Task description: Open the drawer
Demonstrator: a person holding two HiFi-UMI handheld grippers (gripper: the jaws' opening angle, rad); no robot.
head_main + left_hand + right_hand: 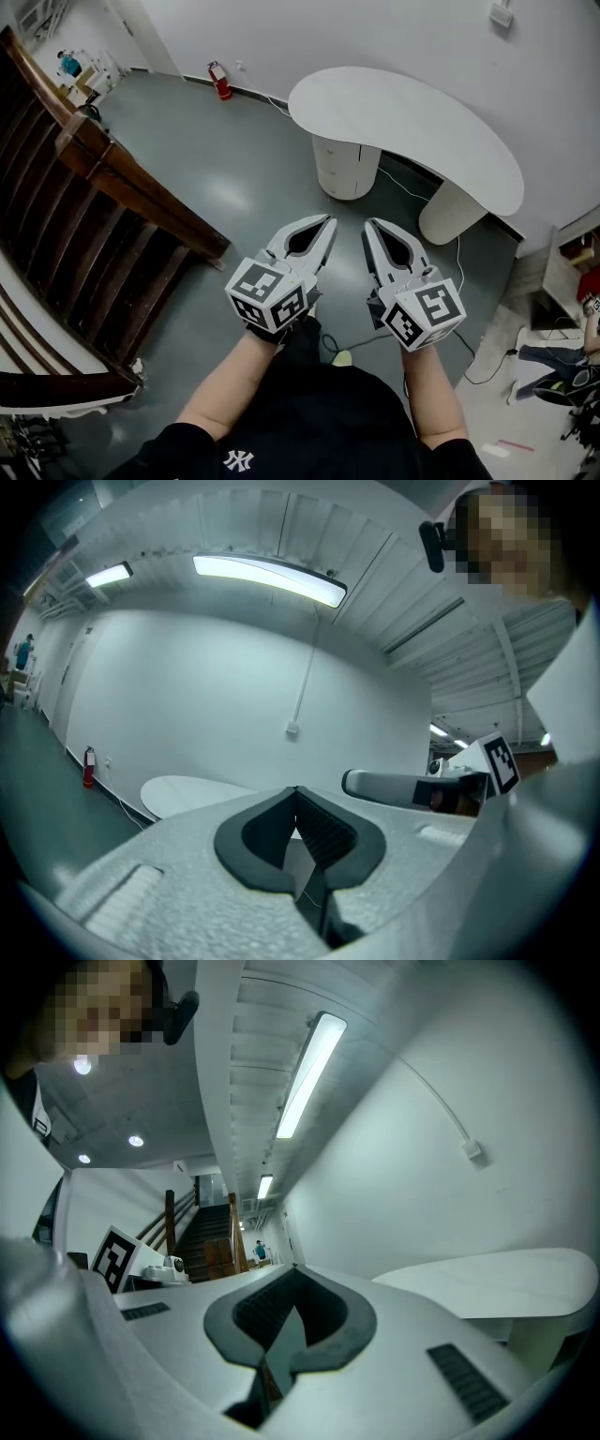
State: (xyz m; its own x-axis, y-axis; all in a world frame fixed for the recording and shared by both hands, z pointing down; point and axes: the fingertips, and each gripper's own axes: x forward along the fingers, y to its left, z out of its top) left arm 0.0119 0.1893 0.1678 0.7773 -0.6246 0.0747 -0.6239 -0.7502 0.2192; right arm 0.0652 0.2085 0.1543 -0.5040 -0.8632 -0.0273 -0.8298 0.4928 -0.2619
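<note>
A white kidney-shaped desk [412,122] stands ahead by the wall. Under it is a rounded white drawer pedestal [345,169] with its drawers closed, and a plain rounded leg [450,211] to its right. I hold both grippers side by side above the grey floor, short of the desk and pointing toward it. The left gripper [328,221] is shut with nothing in it, as is the right gripper [368,225]. In the left gripper view the shut left gripper [298,789] points at the desk top [187,794]. In the right gripper view the shut right gripper [295,1269] has the desk [497,1283] at its right.
A dark wooden stair railing [103,187] runs along the left. A red fire extinguisher [221,81] stands at the far wall. A cable [461,267] trails on the floor by the desk's leg. Shelving and clutter [572,272] sit at the right edge.
</note>
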